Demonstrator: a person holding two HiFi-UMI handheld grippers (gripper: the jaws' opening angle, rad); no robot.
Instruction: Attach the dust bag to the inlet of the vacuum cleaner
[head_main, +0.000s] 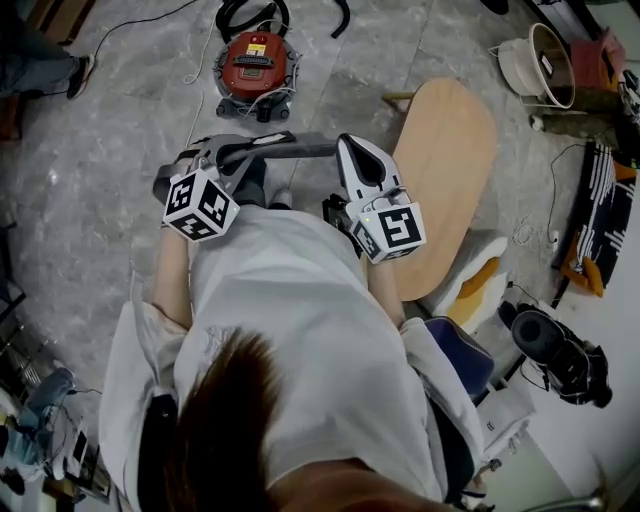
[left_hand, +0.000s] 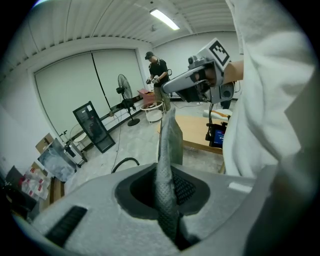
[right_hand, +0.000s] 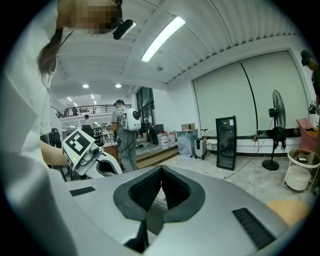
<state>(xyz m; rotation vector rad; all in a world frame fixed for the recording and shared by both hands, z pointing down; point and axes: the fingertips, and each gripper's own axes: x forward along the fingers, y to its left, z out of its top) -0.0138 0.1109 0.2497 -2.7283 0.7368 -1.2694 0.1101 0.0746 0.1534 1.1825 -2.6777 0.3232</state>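
Observation:
The grey dust bag (head_main: 290, 151) hangs stretched between my two grippers, in front of my white coat. My left gripper (head_main: 230, 152) is shut on its left end; in the left gripper view the perforated grey fabric (left_hand: 170, 142) rises out of the pinched jaws toward the right gripper (left_hand: 172, 88). My right gripper (head_main: 342, 147) is shut on the other end, and a thin grey strip of bag (right_hand: 152, 217) shows between its closed jaws (right_hand: 160, 175). The red vacuum cleaner (head_main: 256, 64) sits on the floor ahead, apart from both grippers. Its inlet cannot be made out.
A black hose (head_main: 250, 14) curls behind the vacuum. An oval wooden table (head_main: 446, 150) stands to the right, with a yellow-and-white item (head_main: 470, 285) beside it. Far right are a white basket (head_main: 540, 62) and a black machine (head_main: 556, 352). A person (left_hand: 157, 75) and a fan (left_hand: 125, 92) stand farther off.

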